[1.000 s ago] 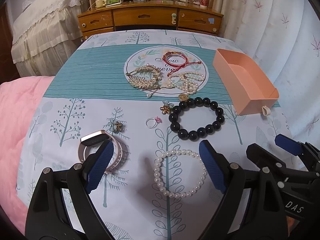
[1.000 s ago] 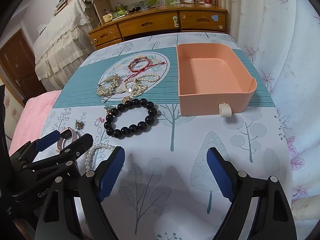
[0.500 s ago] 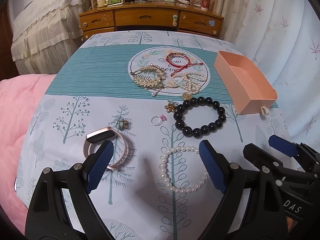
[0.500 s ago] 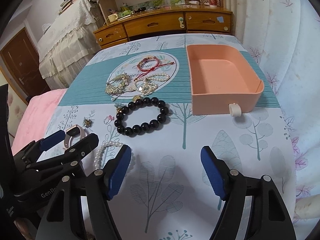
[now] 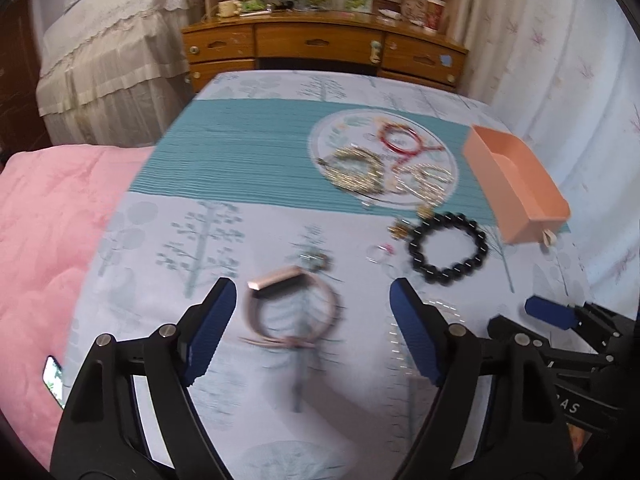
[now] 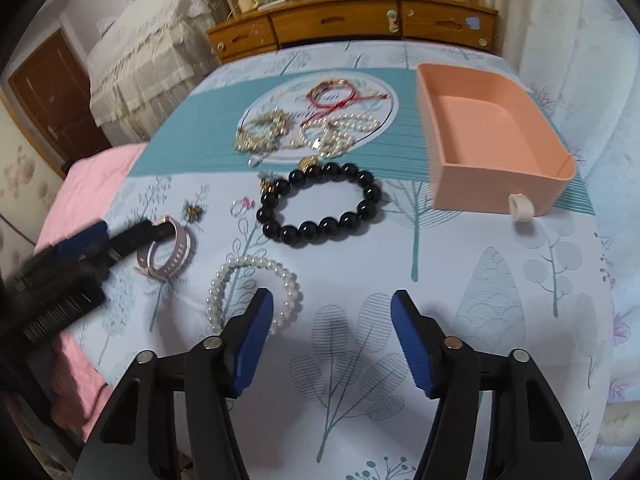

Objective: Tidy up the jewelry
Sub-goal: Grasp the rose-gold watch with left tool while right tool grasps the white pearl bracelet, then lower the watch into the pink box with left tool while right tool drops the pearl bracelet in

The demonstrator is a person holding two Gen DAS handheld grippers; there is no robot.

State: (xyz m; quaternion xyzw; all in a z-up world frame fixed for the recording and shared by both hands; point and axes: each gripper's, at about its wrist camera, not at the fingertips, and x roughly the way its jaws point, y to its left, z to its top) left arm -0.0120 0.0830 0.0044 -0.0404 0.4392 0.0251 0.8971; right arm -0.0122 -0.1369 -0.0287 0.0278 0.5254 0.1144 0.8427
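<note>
Jewelry lies on a tree-print cloth. A pink watch band [image 5: 290,308] [image 6: 170,250] lies between the tips of my open left gripper [image 5: 312,312]. A white pearl bracelet [image 6: 252,292] lies just left of my open right gripper [image 6: 332,320]. A black bead bracelet [image 5: 448,248] [image 6: 320,204] lies further out, with a small ring [image 6: 240,206] and brooches beside it. Gold, pearl and red string pieces [image 6: 312,124] sit on the round print. The empty peach tray [image 5: 516,184] [image 6: 492,136] stands at the right.
A wooden dresser [image 6: 352,20] stands behind the table. A pink quilt [image 5: 48,220] lies on the left, with a phone [image 5: 54,380] on it. White curtains hang on the right. The left gripper's arm [image 6: 60,272] shows at the left in the right wrist view.
My left gripper has swung left, from over the pearl bracelet to over the pink watch band. My right gripper has moved forward and left, nearer the pearl bracelet.
</note>
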